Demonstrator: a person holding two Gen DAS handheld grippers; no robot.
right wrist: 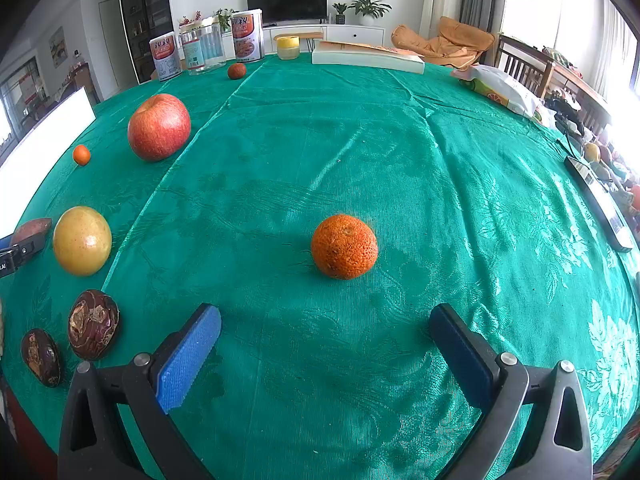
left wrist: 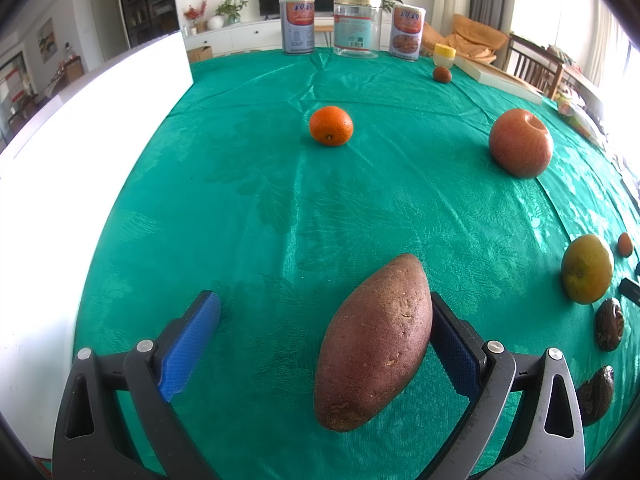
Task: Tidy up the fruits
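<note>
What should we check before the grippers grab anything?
1. Left gripper open: ok.
2. Sweet potato between its fingers: ok, though it leans against the right-side finger, off-centre.
3. Right gripper open: ok.
4. Bumpy orange lined up ahead of the right gripper: ok, not yet between the fingers.
5. Nothing crowding that orange on the cloth: ok.
6. Where the fruit should go: cannot tell.

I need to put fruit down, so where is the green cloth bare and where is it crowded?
Bare cloth lies ahead of the right gripper, from the rough orange back to the book. Another patch sits between the tangerine, apple and sweet potato. It is crowded around the yellow-green citrus and two dark wrinkled fruits.
</note>
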